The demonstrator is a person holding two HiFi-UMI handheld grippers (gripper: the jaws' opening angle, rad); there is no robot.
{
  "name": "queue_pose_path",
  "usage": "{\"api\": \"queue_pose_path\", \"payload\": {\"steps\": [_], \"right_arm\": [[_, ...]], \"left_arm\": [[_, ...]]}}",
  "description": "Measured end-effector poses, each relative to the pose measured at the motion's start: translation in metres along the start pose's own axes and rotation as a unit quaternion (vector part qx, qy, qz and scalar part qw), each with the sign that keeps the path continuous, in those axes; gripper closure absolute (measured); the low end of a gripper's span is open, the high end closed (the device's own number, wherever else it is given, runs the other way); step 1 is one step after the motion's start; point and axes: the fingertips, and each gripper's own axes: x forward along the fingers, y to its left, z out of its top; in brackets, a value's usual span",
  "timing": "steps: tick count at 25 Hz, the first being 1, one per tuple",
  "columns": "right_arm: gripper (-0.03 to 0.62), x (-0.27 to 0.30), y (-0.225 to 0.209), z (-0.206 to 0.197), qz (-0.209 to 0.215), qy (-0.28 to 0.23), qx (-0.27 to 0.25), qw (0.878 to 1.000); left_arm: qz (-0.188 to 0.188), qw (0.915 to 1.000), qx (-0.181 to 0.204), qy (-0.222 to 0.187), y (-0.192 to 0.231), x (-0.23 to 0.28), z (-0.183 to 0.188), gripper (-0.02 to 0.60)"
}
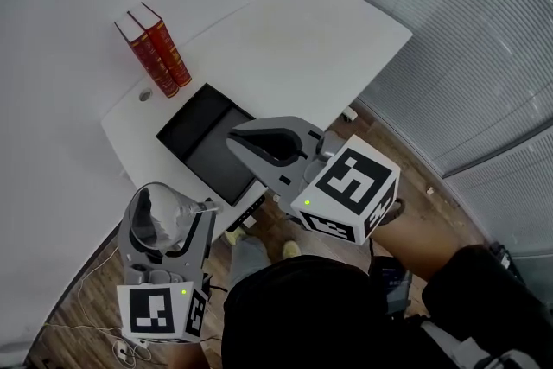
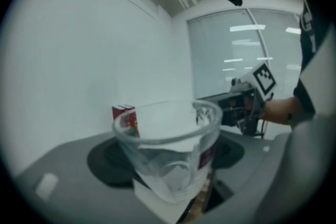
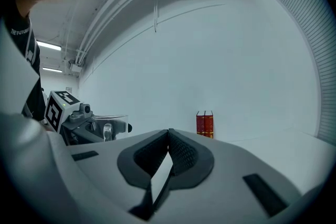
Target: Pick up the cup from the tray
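A clear glass cup sits upright between the jaws of my left gripper, which is shut on it. In the head view the cup hangs off the near left edge of the white table, over the wooden floor. The black tray lies on the table with nothing in it. My right gripper hovers over the table's near edge beside the tray, shut, its pads touching with nothing between them. The right gripper view shows the left gripper with the cup at the left.
Two red books stand upright at the table's far left, by a small round grommet. A white cable trails on the floor below the left gripper. Window blinds fill the right side.
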Motion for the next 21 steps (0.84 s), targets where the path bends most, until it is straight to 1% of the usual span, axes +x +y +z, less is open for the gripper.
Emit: {"api": "queue_pose_path", "payload": {"steps": [10,21], "right_arm": [[0.580,0.001,0.006,0.005,0.010,-0.009,0.000,1.000],[0.580,0.006,0.018,0.010,0.022,-0.013,-0.008,1.000]], "left_arm": [[0.012,0.9998,0.018,-0.002,-0.001,-0.005,0.008,0.178],[0.023,0.9996,0.016,-0.009,0.003,-0.015,0.008,0.179]]}}
